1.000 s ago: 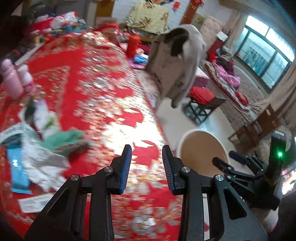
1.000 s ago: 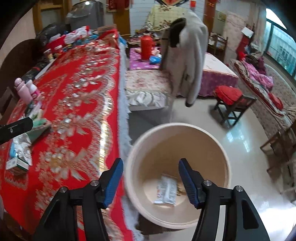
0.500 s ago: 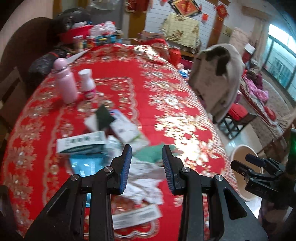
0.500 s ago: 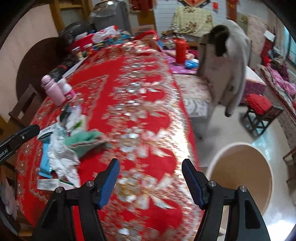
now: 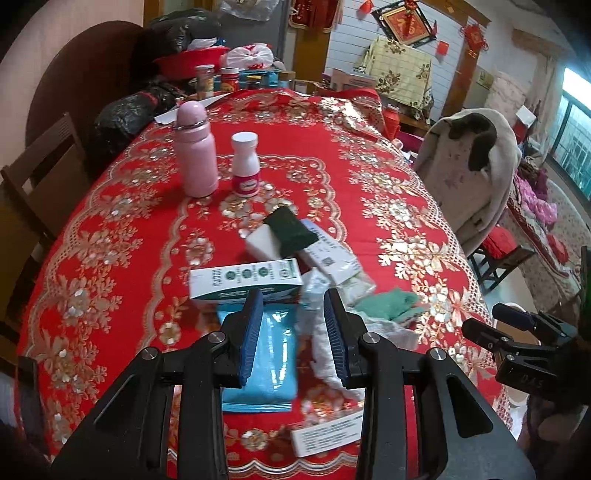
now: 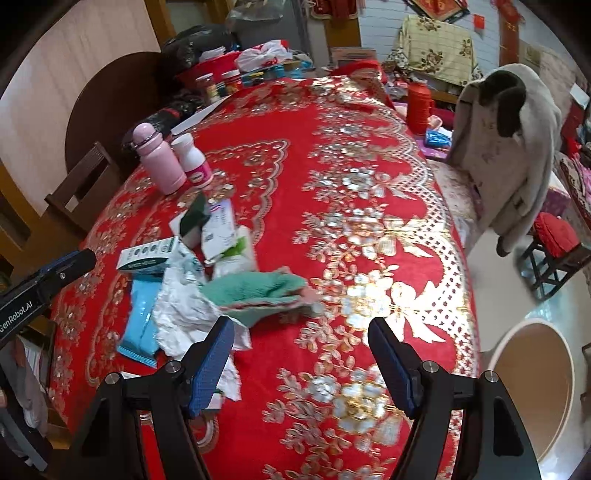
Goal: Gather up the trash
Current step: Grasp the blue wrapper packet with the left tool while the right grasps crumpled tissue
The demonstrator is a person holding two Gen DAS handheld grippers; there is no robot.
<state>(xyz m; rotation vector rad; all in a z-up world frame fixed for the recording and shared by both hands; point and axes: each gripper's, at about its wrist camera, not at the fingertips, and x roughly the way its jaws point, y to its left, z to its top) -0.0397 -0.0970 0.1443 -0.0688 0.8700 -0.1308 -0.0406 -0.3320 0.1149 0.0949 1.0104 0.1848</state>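
This is a room in a home where people live and eat. A big round table wears a red cloth with gold flowers, and a pink water bottle and a small white medicine bottle stand on it, with wooden chairs beside it. A pale coat hangs over a chair back, red lucky decorations hang on the wall, a red thermos stands behind, and a window lets in daylight.
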